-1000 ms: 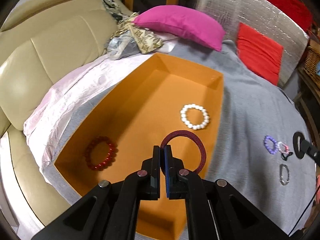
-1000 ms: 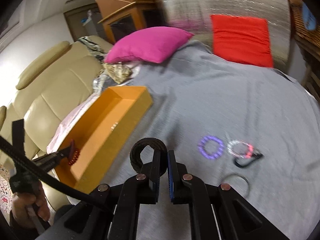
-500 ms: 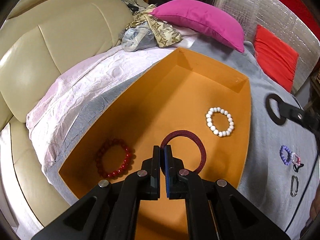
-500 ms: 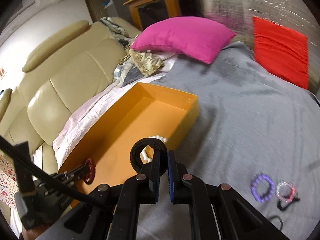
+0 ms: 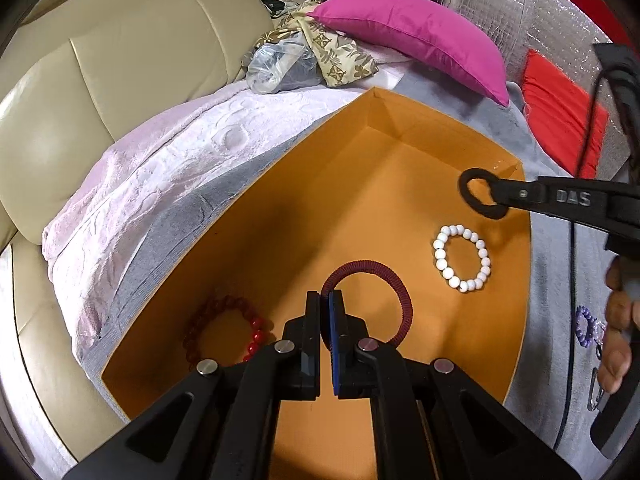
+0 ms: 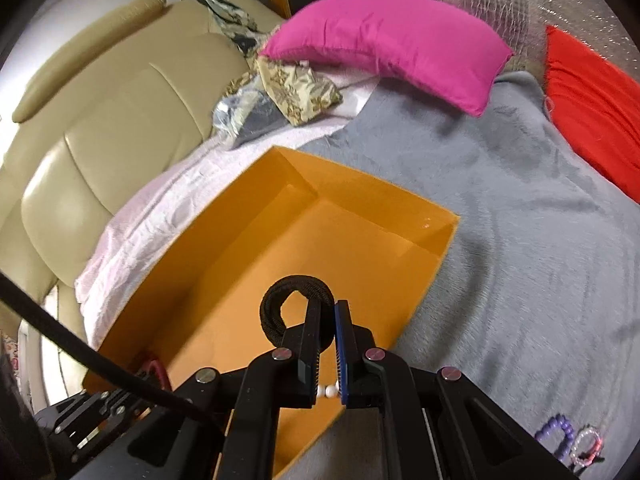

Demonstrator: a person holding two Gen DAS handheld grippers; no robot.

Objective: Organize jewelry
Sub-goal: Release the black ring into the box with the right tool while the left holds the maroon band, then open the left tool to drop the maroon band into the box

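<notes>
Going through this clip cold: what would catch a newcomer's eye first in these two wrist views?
The big orange box on the grey blanket fills both views, with a white bead bracelet and a red bead bracelet lying on its floor. Over it, the left gripper pinches a maroon coiled band, and the right gripper a black hair tie. Behind sits a bright pink pillow.

Open floor at twelve o'clock inside orange box (image 5: 400,184); white bead bracelet (image 5: 462,258) at two, red bead bracelet (image 5: 228,330) at eight.
</notes>
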